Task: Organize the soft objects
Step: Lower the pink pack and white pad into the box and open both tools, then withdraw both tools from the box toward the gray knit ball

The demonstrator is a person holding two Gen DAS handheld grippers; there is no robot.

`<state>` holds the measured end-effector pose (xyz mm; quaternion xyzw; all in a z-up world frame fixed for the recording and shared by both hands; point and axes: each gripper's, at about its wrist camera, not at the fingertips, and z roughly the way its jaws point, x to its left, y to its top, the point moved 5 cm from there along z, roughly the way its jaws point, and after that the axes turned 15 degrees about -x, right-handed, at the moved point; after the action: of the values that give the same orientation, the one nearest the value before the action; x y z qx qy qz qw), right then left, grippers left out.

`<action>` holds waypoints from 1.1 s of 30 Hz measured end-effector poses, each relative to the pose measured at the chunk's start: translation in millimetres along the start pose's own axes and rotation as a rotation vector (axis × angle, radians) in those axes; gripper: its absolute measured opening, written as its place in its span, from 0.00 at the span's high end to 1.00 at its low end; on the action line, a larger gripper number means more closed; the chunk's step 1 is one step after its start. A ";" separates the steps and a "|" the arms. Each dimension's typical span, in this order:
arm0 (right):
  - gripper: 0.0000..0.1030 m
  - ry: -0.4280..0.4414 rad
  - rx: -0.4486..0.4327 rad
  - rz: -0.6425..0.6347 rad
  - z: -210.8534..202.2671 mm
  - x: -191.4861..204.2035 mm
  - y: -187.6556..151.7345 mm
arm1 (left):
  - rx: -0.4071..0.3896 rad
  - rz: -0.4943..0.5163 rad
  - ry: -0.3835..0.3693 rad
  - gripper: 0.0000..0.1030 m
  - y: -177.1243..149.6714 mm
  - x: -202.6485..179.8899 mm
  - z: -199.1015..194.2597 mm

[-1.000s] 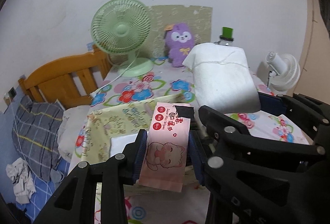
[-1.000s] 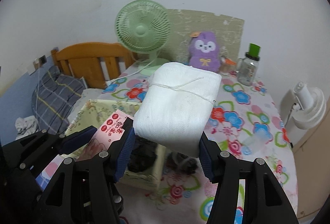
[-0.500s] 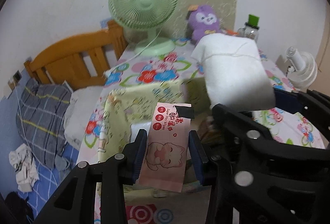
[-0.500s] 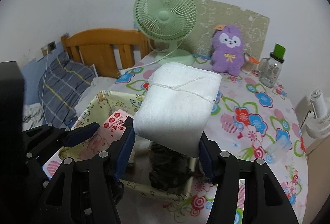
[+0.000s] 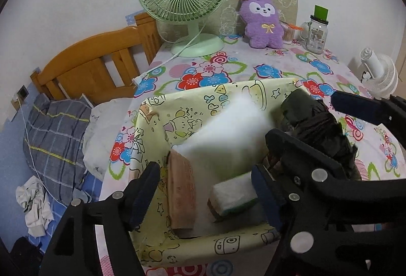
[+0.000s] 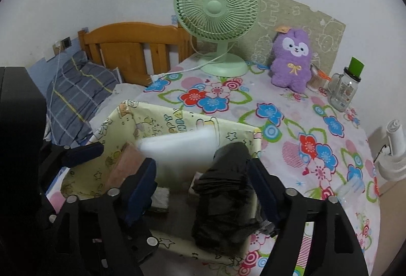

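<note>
On the floral table: yellow cartoon-print fabric bin (image 5: 223, 95) stands near the front edge, both tongs poised over its open top
Left gripper (image 5: 203, 189): jaws spread apart, nothing between the blue pads; it hangs above the left half of the bin
Right gripper (image 6: 203, 187): jaws spread apart, nothing clamped; it straddles the right half of the bin
Pink wipes pack (image 5: 181, 193): inside the bin, on edge, leaning against the left wall
White cloth bundle (image 5: 228, 133): inside the bin, middle section, motion-blurred; whether it rests on the bottom cannot be told
Black folded item (image 6: 225, 202): inside the bin, against the right wall
White-and-green packet (image 5: 233, 197): low in the bin, just beside the wipes pack
Green desk fan (image 6: 215, 12): far end of the table, upright
Purple plush toy (image 6: 291, 60): upright beside the fan, against the wall board
Glass jar (image 6: 343, 90): right of the plush toy, green lid on
</note>
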<state>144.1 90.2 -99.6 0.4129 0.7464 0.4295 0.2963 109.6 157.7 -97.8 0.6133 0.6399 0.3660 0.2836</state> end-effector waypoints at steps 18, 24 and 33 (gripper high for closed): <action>0.16 -0.066 -0.043 0.021 -23.7 -20.0 1.5 | -0.042 0.010 -0.041 0.24 10.3 -25.0 -15.4; 0.16 -0.092 -0.054 0.039 -37.5 -32.7 -0.4 | -0.052 0.022 -0.052 0.21 14.4 -40.4 -23.4; 0.13 -0.128 -0.073 0.050 -59.0 -53.9 -3.9 | -0.074 0.048 -0.063 0.17 18.9 -66.9 -36.9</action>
<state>121.7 18.7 -71.4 0.4472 0.6992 0.4364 0.3475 96.4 86.4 -67.0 0.6288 0.6017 0.3766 0.3174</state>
